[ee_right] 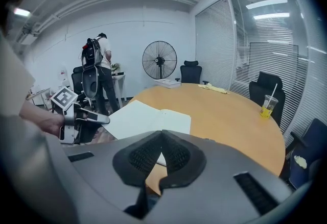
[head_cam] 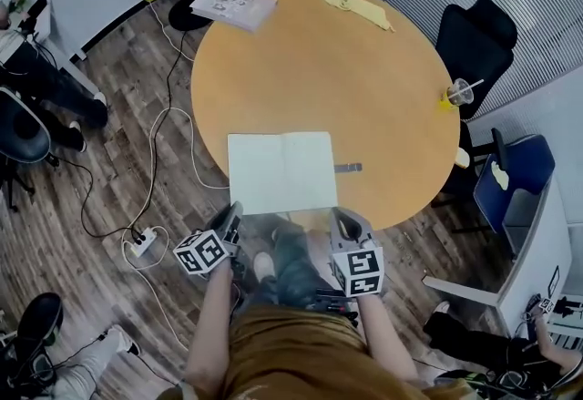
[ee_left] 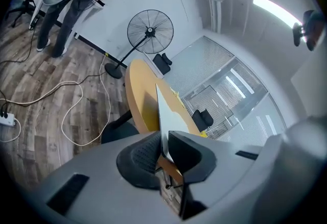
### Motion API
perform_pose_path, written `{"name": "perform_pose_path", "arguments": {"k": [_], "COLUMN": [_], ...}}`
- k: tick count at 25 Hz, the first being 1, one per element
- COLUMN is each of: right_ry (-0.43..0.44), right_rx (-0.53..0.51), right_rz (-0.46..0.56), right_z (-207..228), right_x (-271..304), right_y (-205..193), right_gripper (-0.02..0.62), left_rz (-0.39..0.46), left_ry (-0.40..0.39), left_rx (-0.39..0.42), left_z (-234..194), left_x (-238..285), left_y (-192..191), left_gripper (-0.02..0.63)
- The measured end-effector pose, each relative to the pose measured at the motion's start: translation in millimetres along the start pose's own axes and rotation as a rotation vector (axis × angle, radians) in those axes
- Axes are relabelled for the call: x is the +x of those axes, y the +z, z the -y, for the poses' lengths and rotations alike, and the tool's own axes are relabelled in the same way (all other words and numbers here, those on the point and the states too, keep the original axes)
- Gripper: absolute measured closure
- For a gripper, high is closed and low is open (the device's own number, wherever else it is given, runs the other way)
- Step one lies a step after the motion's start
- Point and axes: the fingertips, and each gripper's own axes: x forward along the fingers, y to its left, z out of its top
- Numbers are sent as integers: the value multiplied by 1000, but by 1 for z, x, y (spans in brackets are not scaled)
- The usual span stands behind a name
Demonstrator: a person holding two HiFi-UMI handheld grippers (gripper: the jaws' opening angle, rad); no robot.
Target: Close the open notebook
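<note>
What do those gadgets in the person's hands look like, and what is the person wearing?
Each hand carries a grey plastic tool: the left gripper and the right gripper. Both end in two jaws lined with black ribbed pads, and each bears a white cube printed with black square markers. The person wears a mustard-brown top whose sleeves leave the forearms uncovered.

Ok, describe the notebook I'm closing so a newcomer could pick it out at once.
Find the round wooden table. At its near edge, right in front of the person, lies the open notebook, spread wide. Its pages are blank white, unlike the print-covered booklet at the table's far edge.
</note>
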Motion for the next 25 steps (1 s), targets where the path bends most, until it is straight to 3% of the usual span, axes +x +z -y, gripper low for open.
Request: {"name": "perform_pose_path", "arguments": {"k": [16, 25], "right_ry": [-101, -100], "right_rx": [37, 20], "right_rz": [85, 120], "right_z": [12, 1], "right_x": [-29, -42], "right_y": [21, 28], "right_gripper": [584, 584], "left_rz": [-17, -43], "left_ry": [-60, -78], "left_rx": [85, 153], "left_z": [31, 51], "left_x": [-1, 1], "left_y": [22, 24], "left_gripper": [563, 565]}}
